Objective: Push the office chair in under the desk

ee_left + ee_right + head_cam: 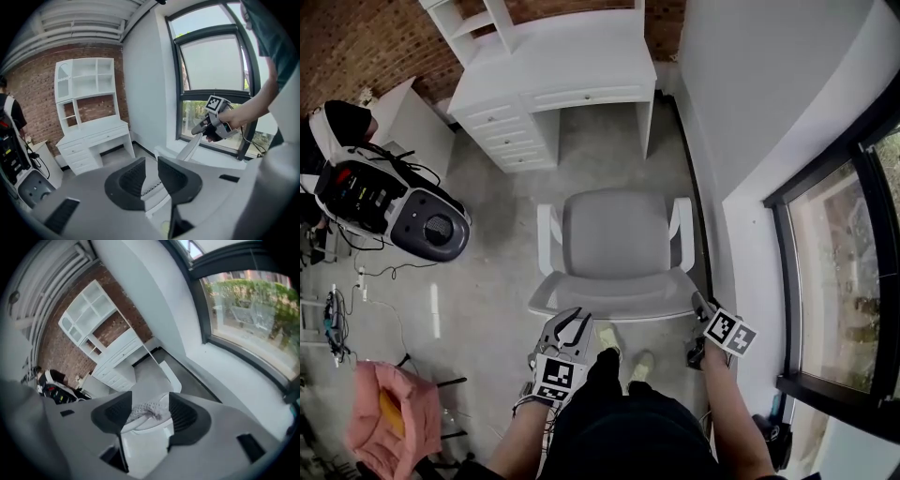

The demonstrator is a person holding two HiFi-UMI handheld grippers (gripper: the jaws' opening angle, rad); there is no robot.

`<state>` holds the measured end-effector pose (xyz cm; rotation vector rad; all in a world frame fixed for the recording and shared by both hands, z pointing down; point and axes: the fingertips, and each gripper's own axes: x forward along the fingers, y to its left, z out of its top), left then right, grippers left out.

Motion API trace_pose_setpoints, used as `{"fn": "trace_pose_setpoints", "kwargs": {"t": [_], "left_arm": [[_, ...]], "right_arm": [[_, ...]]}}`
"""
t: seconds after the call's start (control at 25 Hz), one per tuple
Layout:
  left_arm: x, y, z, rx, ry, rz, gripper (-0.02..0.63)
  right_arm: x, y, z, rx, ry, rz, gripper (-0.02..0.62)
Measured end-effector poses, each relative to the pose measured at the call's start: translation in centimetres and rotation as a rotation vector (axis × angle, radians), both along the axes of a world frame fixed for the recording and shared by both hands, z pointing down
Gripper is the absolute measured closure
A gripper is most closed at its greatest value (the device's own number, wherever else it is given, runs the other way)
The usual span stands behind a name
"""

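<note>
Both spread, left gripper (573,325) and right gripper (701,306) at office chair (614,236) backrest top.

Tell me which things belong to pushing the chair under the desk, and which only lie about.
For the job: office chair, white desk, left gripper, right gripper.
Lying about: grey machine with cables, pink bundle.

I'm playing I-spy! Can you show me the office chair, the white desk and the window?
office chair (616,242), head view, on its grey seat
white desk (581,61), head view, on its top
window (839,272), head view, on the glass
</note>
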<state>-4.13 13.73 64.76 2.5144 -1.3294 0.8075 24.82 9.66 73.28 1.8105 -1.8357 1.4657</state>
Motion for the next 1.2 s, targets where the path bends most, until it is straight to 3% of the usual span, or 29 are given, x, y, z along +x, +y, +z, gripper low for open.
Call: {"fn": "trace_pose_setpoints", "kwargs": {"t": [0.2, 0.4, 0.52, 0.72, 0.96, 1.2], "left_arm": [[-0.6, 0.3, 1.1, -0.021, -0.031, 0.018, 0.528], [-2.0, 0.4, 1.7, 0.0, -0.124, 0.043, 0.514], [-3.0, 0.5, 2.1, 0.02, -0.231, 0.098, 0.478], [-2.7, 0.7, 2.8, 0.074, -0.386, 0.258, 0.437], [-2.9, 0.9, 3.6, 0.03, -0.533, 0.385, 0.409], [-2.5, -1.7, 5.9, 0.007, -0.671, 0.457, 0.399]], "right_arm": [[-1.7, 0.5, 0.9, -0.07, -0.225, 0.123, 0.371], [-1.9, 0.3, 1.5, -0.115, -0.262, 0.193, 0.397], [-1.9, 0.1, 1.9, -0.144, -0.314, 0.244, 0.408], [-2.0, -0.3, 2.3, -0.173, -0.322, 0.28, 0.43], [-2.0, -1.2, 2.5, -0.187, -0.308, 0.264, 0.434], [-2.9, -3.0, 2.6, -0.193, -0.302, 0.225, 0.429]]}}
